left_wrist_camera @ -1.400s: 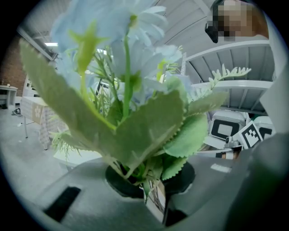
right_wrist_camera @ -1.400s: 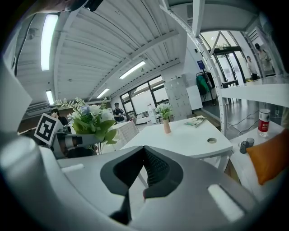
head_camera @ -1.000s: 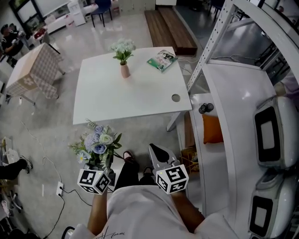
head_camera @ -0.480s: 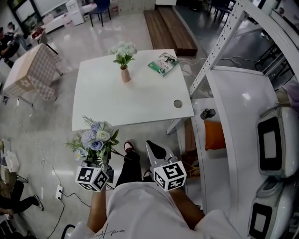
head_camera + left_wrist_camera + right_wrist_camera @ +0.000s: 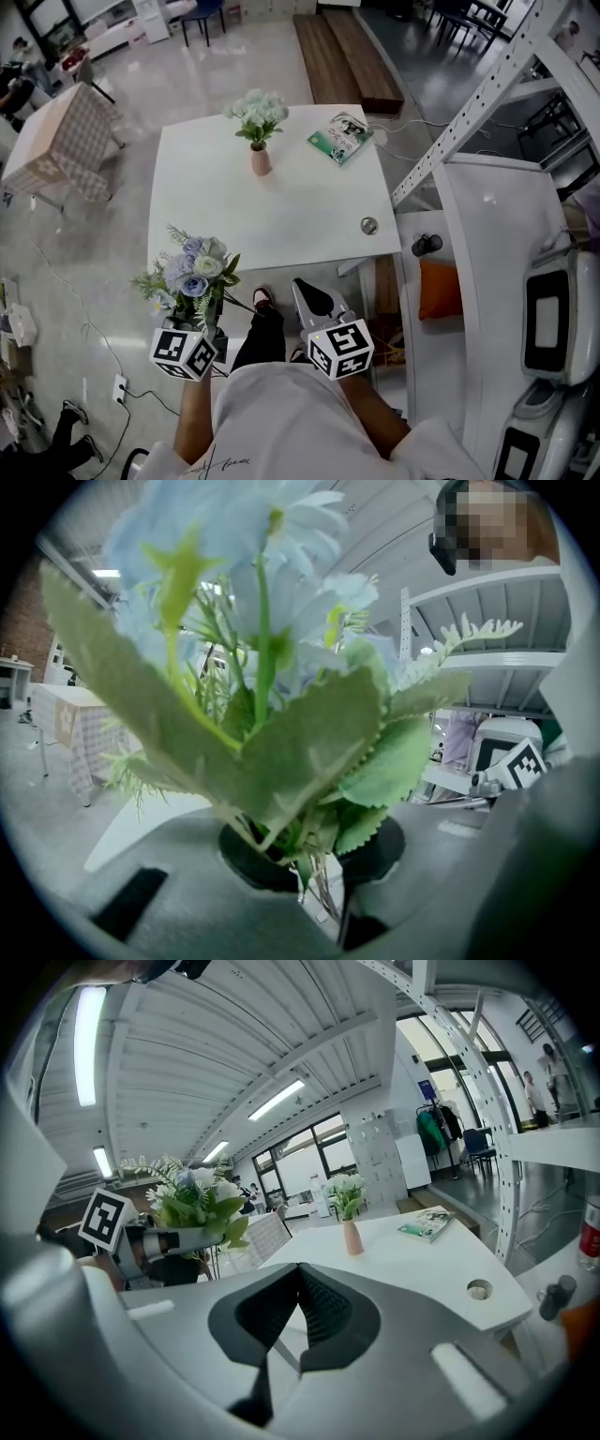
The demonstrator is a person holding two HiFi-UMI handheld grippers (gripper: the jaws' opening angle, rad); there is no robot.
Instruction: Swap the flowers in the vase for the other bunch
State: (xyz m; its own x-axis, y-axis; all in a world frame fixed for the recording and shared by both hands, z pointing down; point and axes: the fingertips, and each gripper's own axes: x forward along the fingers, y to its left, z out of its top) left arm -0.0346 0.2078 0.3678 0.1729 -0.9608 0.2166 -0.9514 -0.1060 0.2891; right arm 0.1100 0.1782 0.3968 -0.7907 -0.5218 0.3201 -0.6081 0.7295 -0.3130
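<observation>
A pink vase (image 5: 261,160) with a bunch of white flowers (image 5: 255,112) stands at the far side of the white table (image 5: 281,211); the right gripper view shows the same vase (image 5: 352,1237). My left gripper (image 5: 212,323) is shut on the stems of a blue and white bunch (image 5: 192,277), held short of the table's near edge. In the left gripper view the bunch's leaves (image 5: 309,752) fill the picture. My right gripper (image 5: 312,302) is shut with nothing in it, beside the left one; its jaws (image 5: 298,1316) meet in its own view.
A green booklet (image 5: 340,137) lies at the table's far right corner. A round hole (image 5: 369,225) is at the near right corner. White metal shelving (image 5: 487,103) and white machines (image 5: 553,309) stand to the right. A checked table (image 5: 52,141) stands at the left.
Both grippers and the person have come closer to the white table; the table's near edge now lies nearer to the held bunch. Both grippers stay shut.
</observation>
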